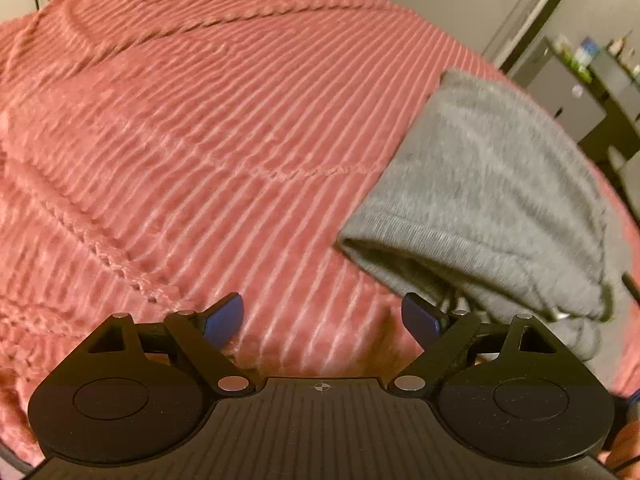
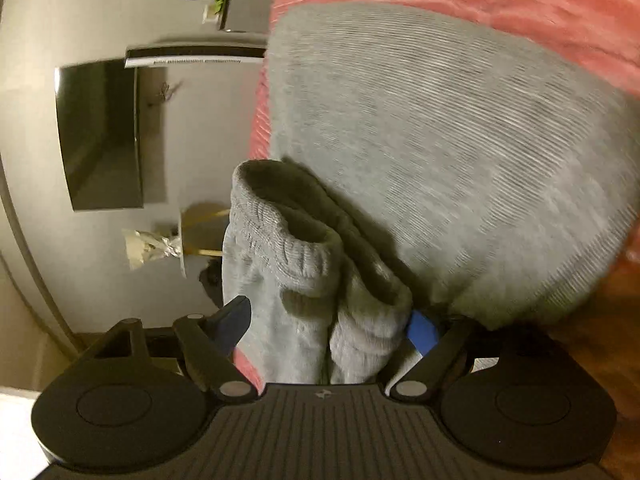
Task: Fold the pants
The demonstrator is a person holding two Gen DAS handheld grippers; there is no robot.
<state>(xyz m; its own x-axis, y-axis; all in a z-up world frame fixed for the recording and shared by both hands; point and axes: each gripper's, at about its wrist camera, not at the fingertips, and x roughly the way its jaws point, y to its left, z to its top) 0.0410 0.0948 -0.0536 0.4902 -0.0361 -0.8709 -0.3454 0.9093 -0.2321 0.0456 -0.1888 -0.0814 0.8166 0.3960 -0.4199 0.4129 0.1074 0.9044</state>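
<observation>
Both grippers stand spread, left gripper [image 1: 322, 318] empty over the pink bedspread [image 1: 180, 128], right gripper [image 2: 326, 322] loosely straddling the grey pants [image 2: 420, 140] cuffs [image 2: 288, 248]; we risk the bundle unfolding if they snag.

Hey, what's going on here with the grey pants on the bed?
A person with a handheld gripper in each hand is folding grey sweatpants on a pink ribbed blanket. The right gripper has the bunched ribbed cuffs between its wide-set fingers, though whether the pads actually pinch them is hard to tell. The left gripper is open over bare blanket beside the pants, holding nothing. The pants look partly folded already, not yet finished.
</observation>
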